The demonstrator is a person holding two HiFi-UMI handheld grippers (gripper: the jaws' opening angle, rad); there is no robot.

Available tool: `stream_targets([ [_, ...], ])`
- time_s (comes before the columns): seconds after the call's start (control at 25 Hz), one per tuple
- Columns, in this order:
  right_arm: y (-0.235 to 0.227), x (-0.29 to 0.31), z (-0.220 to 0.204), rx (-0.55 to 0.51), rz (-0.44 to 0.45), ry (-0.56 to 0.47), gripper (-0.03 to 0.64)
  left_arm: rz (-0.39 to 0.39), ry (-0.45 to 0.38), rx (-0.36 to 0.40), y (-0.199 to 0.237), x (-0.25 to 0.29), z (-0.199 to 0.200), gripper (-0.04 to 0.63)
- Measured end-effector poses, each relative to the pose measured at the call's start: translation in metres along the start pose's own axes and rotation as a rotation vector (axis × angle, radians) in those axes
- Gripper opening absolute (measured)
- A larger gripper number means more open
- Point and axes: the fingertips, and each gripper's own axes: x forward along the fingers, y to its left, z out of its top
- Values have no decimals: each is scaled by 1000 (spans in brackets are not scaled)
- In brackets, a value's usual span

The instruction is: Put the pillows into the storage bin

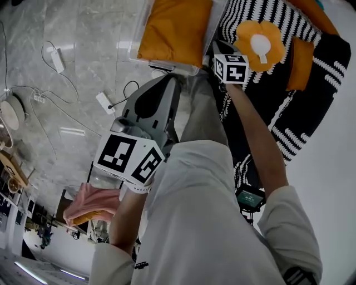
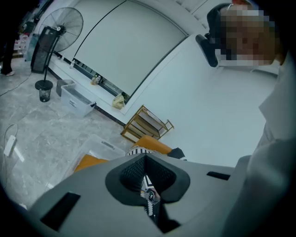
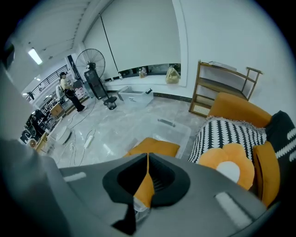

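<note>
Jaws of left gripper (image 2: pixel 145 159) and right gripper (image 3: pixel 148 156) both pressed together, nothing held. Top centre: orange pillow (image 1: pixel 172 30) inside storage bin (image 1: pixel 167 65). Upper right: striped pillow (image 1: pixel 261 16), outside bin.

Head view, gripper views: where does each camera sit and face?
Head view: on the head, steeply down onto storage bin; arms, torso show.
Left gripper view: on left gripper, along jaws shut on striped fabric; torso at right.
Right gripper view: on right gripper, along jaws shut on orange fabric.
All share the bin.
</note>
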Motion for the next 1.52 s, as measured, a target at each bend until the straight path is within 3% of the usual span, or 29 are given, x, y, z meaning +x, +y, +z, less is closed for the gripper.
stream_targets([
  [0.96,-249,-54,-72,243,-130,0,141,-123,218,129,-167,198,-42,8],
  [1.28,-323,-47,-97,263,-179,37,173,-107,252,153,-200,252,-51,8],
  [1.52,-363,-22,-118,218,-180,99,205,-74,268,150,-214,284,-60,8],
])
